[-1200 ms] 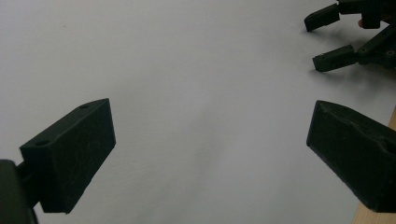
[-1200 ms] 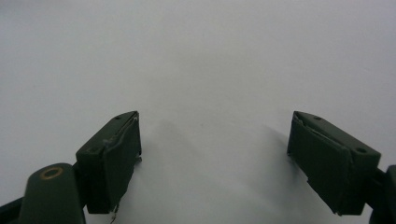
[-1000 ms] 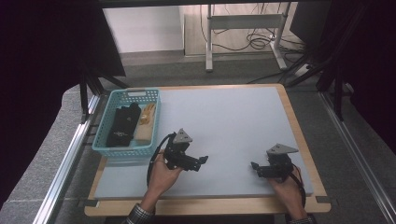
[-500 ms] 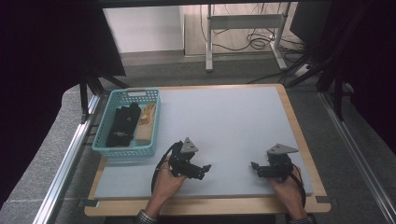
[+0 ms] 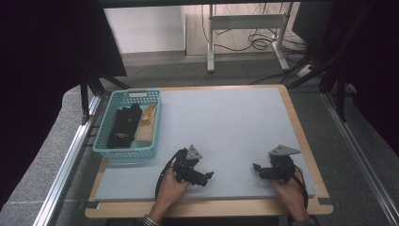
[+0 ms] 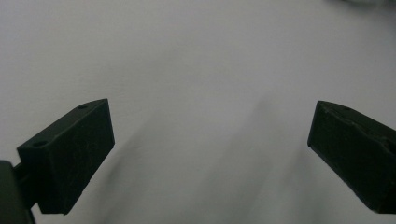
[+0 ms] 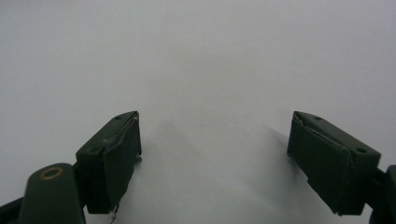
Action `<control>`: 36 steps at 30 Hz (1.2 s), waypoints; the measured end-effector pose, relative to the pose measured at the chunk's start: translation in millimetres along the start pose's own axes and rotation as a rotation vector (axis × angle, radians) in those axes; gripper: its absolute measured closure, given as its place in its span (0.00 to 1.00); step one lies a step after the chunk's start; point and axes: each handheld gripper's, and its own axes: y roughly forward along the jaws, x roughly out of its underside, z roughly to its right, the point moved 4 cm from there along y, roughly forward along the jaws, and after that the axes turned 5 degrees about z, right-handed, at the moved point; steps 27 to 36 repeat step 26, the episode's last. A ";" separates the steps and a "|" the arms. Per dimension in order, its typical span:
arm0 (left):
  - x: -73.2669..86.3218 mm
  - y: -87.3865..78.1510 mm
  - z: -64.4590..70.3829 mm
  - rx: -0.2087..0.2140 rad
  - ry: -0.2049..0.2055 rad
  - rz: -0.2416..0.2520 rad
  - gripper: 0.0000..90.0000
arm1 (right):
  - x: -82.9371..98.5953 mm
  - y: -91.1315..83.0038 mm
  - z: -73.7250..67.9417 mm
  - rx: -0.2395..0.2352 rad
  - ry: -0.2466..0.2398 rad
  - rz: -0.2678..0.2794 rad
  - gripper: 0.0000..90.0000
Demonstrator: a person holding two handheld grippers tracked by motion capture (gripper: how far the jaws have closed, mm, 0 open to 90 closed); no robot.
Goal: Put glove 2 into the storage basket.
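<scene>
Tongs idle, nothing picked.
Left tongs (image 5: 208,175) and right tongs (image 5: 254,166) spread, empty, near counter (image 5: 235,117) front edge; basket (image 5: 127,151) contents untouched.

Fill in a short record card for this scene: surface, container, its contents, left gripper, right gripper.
surface: pale grey mat on a wooden-edged table
container: blue basket at the mat's left edge
contents: a black item and a tan item, side by side
left gripper: open, nothing between its jaws, low over the mat
right gripper: open, nothing between its jaws, low over the mat
</scene>
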 end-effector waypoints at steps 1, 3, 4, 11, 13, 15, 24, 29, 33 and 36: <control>0.8 1.1 0.1 0.002 0.000 -0.001 0.01 | 0.0 0.0 0.0 0.000 0.000 0.000 0.19; 2.3 3.2 0.5 -0.002 0.002 -0.009 0.01 | 0.0 0.0 0.0 0.000 0.000 0.000 0.19; 3.0 4.1 0.6 -0.003 0.004 -0.014 0.01 | 0.0 0.0 0.0 0.000 0.000 0.000 0.19; 7.5 10.8 2.6 -0.014 0.010 -0.039 0.01 | 0.0 0.0 0.0 0.000 0.000 0.000 0.19; 7.3 11.1 3.0 -0.020 0.018 -0.042 0.01 | 0.0 0.0 0.0 0.000 0.000 0.000 0.19; 7.4 11.6 3.4 -0.024 0.022 -0.044 0.01 | 0.0 0.0 0.0 0.000 0.000 0.000 0.19; 7.7 12.5 4.4 -0.030 0.032 -0.054 0.00 | 0.3 0.0 0.1 0.000 0.000 0.000 0.19; 7.7 12.5 4.3 -0.031 0.031 -0.054 0.00 | 0.3 0.1 0.0 0.000 0.000 -0.001 0.19; 7.7 12.5 4.3 -0.031 0.031 -0.054 0.00 | 0.3 0.1 0.0 0.000 0.000 -0.001 0.19; 7.7 12.5 4.3 -0.031 0.031 -0.054 0.00 | 0.3 0.1 0.0 0.000 0.000 -0.001 0.19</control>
